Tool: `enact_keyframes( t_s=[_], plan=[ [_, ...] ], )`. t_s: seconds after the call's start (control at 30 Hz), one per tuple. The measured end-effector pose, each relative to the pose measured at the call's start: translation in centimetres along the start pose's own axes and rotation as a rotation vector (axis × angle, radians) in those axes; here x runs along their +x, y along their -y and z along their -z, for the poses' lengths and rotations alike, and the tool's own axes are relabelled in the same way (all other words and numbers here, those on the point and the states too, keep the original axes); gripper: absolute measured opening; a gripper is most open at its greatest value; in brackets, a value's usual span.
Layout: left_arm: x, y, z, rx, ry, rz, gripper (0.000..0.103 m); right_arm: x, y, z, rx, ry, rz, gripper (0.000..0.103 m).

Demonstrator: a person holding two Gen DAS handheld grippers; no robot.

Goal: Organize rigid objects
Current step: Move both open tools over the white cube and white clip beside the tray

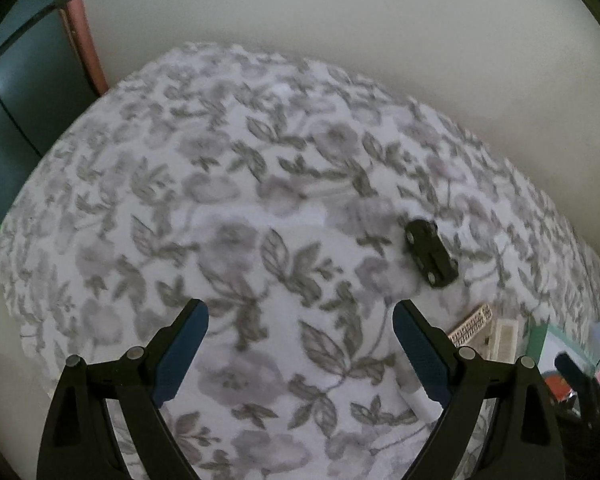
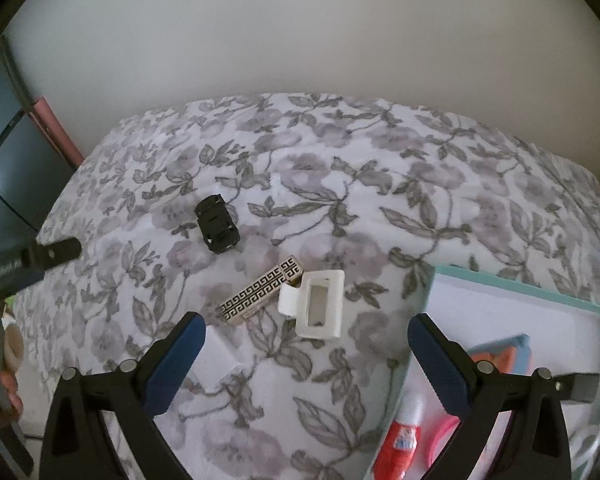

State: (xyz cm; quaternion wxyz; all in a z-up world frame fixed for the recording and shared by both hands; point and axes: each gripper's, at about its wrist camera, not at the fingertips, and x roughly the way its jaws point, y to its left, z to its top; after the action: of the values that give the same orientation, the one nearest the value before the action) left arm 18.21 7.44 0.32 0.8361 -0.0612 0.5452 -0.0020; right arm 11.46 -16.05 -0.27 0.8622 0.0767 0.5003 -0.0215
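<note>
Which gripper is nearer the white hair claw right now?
Right, probably. The right gripper hangs open with the white hair claw just ahead, between its fingers. The left gripper, also open, sits off to the claw's left, with the claw beyond its right finger.

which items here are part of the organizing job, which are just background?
Job items: black toy car, patterned rectangular case, white hair claw clip, white block, teal tray holding a red bottle.

Background: floral bedspread, wall, pink post.
</note>
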Motion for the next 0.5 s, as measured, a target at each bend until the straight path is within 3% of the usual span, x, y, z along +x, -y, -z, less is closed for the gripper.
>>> enact_keyframes(
  t_s=[0.33, 0.5],
  plan=[
    [2.4, 3.5, 1.9, 0.026, -0.082, 0.034, 0.094, 3.3, 1.7, 0.4, 0.018, -0.049, 0.020, 0.095],
    [3.2, 4.7, 2.8, 0.017, -0.119, 0.060, 0.094, 3.9, 1.7, 0.4, 0.009, -0.049, 0.009, 0.088]
  ],
)
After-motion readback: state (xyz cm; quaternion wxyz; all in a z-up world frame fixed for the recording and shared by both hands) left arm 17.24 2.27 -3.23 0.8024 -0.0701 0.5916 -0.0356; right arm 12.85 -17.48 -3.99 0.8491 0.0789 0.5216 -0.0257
